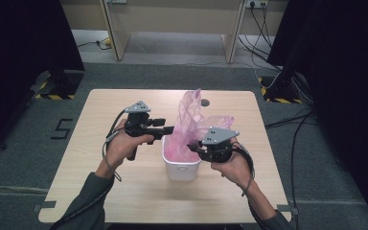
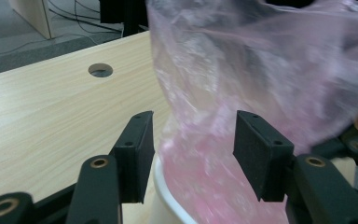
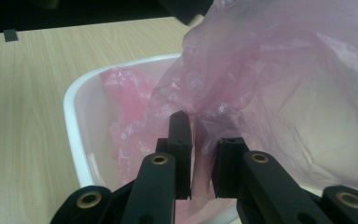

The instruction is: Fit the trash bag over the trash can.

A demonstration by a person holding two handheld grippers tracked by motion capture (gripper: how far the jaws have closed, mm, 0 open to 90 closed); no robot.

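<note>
Right claw (image 3: 200,154) pinching pink bag (image 3: 279,93) at bin (image 3: 74,121) rim, frame centre; left claw (image 2: 191,154) spread, straddling bag's upright fold.

The pink bag (image 2: 261,79) at upper right is thin, crinkled, translucent plastic film with a faint sheen. The white bin (image 3: 74,126) looks smooth, glossy plastic. The table (image 2: 42,112) shows matt pale wood-grain laminate.

A light wooden table (image 1: 100,143) carries a white bin (image 1: 181,167) near its middle.
</note>
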